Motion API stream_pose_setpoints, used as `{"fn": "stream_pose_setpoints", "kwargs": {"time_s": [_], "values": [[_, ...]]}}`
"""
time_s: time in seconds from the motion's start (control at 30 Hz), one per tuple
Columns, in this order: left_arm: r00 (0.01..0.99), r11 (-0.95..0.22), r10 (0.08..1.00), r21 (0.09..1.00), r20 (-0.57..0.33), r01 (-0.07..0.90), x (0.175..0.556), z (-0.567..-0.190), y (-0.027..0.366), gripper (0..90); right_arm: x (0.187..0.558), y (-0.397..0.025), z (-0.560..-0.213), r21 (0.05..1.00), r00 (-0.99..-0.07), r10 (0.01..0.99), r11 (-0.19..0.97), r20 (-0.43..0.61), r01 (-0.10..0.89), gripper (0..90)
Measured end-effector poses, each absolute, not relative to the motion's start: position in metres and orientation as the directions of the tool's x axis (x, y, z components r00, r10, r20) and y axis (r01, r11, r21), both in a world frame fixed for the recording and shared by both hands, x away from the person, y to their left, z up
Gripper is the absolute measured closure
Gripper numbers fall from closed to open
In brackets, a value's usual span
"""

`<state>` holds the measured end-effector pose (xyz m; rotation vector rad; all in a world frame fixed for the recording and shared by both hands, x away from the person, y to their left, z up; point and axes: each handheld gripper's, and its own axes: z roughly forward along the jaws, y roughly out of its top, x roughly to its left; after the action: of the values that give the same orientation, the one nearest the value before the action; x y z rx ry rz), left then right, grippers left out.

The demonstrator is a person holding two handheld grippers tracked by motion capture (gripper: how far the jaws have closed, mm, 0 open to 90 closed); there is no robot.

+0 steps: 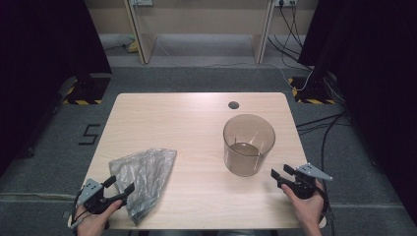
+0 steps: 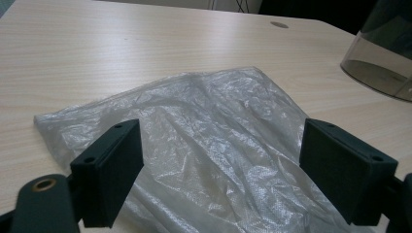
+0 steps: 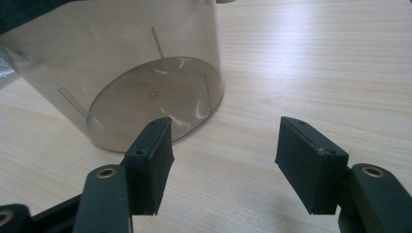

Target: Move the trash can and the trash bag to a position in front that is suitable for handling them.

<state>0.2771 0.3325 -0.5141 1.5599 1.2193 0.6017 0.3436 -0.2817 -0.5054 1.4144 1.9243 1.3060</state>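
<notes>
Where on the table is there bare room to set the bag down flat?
The far half of the table, beyond the bag and left of the bin, is bare. So is the strip between them. The near corners are crowded by each claw.

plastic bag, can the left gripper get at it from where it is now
Probably yes. The left gripper sits at the near edge of the plastic bag, jaws open with the crumpled film lying between and ahead of them. Nothing lies in between; the clear container stands well off to the side.

The left gripper [image 1: 119, 188] covers part of the plastic bag [image 1: 142, 177].
</notes>
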Motion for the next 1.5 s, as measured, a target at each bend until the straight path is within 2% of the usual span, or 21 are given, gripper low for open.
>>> {"fn": "stream_pose_setpoints", "kwargs": {"time_s": [0.17,0.87,1.17,1.5], "values": [[0.345,0.04,0.92,0.918,-0.188,0.395,0.278,-0.514,0.335,15.6,0.356,-0.281,-0.502,0.872,-0.358,0.909,-0.012,0.214,0.49,39.1],[0.324,0.049,0.927,0.918,-0.189,0.395,0.278,-0.515,0.334,17.6,0.393,-0.275,-0.487,0.886,-0.269,0.944,-0.048,0.191,0.461,43.5],[0.308,0.062,0.931,0.918,-0.194,0.392,0.276,-0.516,0.338,17.6,0.412,-0.262,-0.479,0.9,-0.284,0.946,-0.015,0.153,0.436,45.2],[0.316,0.051,0.93,0.919,-0.186,0.392,0.276,-0.516,0.336,17.6,0.418,-0.233,-0.478,0.895,-0.329,0.93,0.001,0.163,0.446,44.8]]}}
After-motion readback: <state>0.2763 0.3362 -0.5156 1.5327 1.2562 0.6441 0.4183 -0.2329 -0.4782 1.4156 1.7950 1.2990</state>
